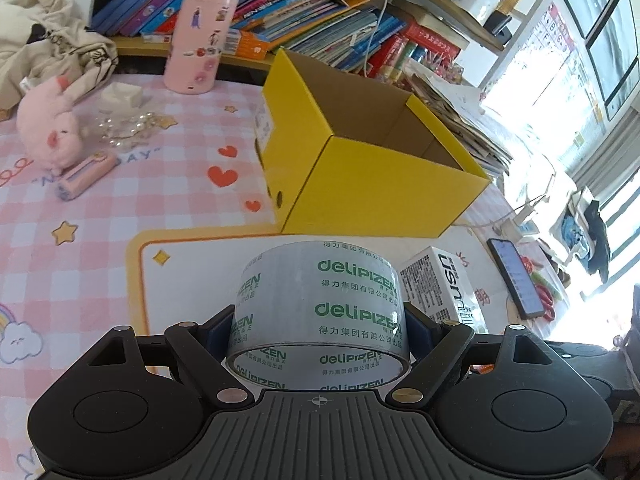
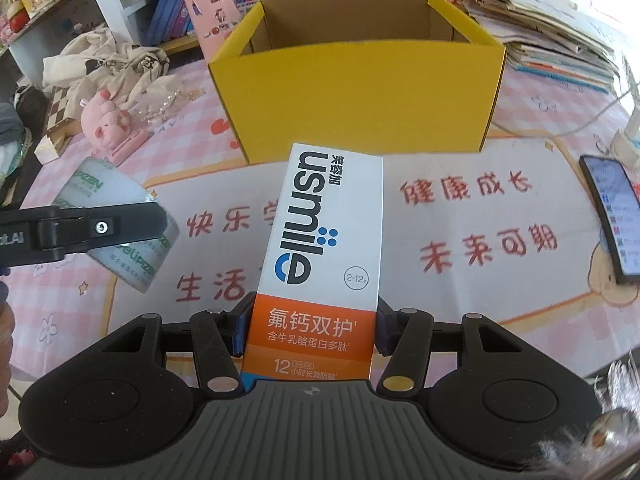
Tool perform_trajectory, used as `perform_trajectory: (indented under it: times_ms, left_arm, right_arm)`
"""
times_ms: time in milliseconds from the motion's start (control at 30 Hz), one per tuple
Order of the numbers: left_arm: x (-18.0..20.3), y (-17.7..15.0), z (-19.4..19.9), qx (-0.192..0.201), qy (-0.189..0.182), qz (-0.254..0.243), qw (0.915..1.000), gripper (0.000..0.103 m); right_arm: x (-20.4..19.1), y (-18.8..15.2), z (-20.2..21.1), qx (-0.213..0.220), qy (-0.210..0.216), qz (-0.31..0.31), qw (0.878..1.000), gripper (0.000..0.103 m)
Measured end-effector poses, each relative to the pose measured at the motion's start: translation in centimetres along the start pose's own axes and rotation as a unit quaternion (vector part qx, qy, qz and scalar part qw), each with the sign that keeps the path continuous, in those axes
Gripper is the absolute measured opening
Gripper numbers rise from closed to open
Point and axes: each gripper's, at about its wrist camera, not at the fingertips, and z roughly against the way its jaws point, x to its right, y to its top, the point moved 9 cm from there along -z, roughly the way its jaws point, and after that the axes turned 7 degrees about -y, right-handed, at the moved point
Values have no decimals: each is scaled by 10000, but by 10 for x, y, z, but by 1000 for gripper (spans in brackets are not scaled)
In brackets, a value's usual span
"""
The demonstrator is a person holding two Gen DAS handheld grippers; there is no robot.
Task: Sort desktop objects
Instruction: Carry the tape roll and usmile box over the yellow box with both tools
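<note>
My left gripper (image 1: 319,326) is shut on a roll of clear tape (image 1: 320,304) printed with green letters, held above the desk mat in front of the open yellow box (image 1: 360,184). My right gripper (image 2: 310,328) is shut on a white and orange usmile toothpaste box (image 2: 320,248), held short of the same yellow box (image 2: 360,96), which looks empty. The left gripper with the tape roll (image 2: 120,216) shows at the left of the right wrist view. The toothpaste box (image 1: 444,284) shows to the right of the tape in the left wrist view.
A pink plush pig (image 1: 52,128), a pink pencil case (image 1: 86,176), a pink canister (image 1: 198,40) and clear beads (image 1: 124,128) lie left of the box. A phone (image 2: 612,216) lies at the right. Stacked books (image 2: 560,40) and shelves stand behind.
</note>
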Motion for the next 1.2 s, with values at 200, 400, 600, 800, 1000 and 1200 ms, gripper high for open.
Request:
perform_trajectory:
  times_ms: [200, 400, 600, 800, 1000, 1200]
  left_arm:
    - [13, 5, -18, -57, 55, -39, 10000, 85]
    - [30, 12, -34, -62, 64, -128, 9999, 85]
    - [61, 33, -40, 173, -51, -407, 9990, 85]
    - [85, 70, -35, 663, -130, -478, 9966, 85]
    - [90, 106, -31, 1039, -48, -412, 9937, 85]
    - [84, 138, -38, 1242, 377, -638, 9895, 85]
  right_arm:
    - [16, 8, -7, -34, 137, 33, 9999, 53]
    - [31, 14, -9, 10, 381, 97, 9992, 53]
    - [41, 40, 11, 606, 789, 300, 9946, 53]
    - [53, 82, 37, 1272, 1294, 315, 9829, 53]
    - [65, 131, 48, 1692, 1667, 250, 9711, 53]
    - [70, 176, 30, 1756, 1532, 490, 9712, 53]
